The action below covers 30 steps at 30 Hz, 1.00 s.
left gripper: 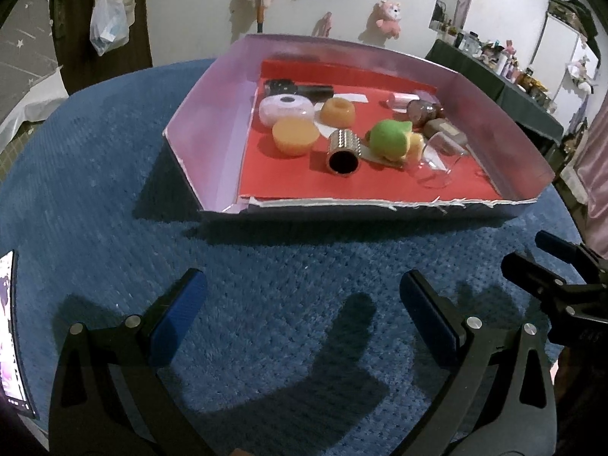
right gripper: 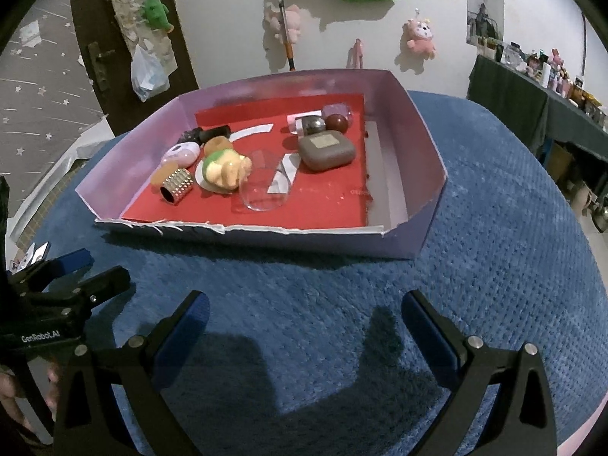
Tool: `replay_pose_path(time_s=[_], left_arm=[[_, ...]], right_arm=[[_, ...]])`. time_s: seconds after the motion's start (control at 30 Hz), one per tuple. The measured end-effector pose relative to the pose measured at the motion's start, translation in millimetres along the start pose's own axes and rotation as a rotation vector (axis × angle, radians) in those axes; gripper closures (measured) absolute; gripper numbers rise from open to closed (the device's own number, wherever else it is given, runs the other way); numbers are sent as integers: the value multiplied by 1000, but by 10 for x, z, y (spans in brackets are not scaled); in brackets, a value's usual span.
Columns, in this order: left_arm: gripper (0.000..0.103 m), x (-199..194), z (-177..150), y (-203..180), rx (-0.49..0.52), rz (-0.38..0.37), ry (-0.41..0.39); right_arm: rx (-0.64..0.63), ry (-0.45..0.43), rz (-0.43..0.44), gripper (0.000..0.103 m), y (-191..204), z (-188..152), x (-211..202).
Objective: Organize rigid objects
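— Blue textured desk [left gripper: 266, 304], cluttered wall behind. Ahead of both sets of jaws, well apart: lilac tray [left gripper: 212, 121] with red liner, everything already inside.

— Left gripper [left gripper: 304, 296]?

— Spread wide, empty. Right gripper [right gripper: 304, 311] likewise spread, empty.

— Likely target?

— Studded metal tube [left gripper: 343, 150], lying flat, long axis running front to back, dark open end facing the left jaws. Seemingly nearer the left side. Clear glass [right gripper: 264, 182] beside it, tipped over, mouth toward the tray's near edge.
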<state>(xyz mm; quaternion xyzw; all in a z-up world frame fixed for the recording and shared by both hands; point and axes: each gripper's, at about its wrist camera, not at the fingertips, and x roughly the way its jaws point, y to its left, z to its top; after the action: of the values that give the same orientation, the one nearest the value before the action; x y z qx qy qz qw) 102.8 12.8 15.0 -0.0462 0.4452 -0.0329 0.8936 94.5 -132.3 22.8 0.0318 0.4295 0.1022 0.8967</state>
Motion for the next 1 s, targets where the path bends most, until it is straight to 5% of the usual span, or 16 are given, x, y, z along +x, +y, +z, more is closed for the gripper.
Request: replay_pose_path(time_s=[1.0], left_arm=[[0,161,-19,-85,35,90,22]], right_arm=[[5,0,-94,0,-58,-58,148]])
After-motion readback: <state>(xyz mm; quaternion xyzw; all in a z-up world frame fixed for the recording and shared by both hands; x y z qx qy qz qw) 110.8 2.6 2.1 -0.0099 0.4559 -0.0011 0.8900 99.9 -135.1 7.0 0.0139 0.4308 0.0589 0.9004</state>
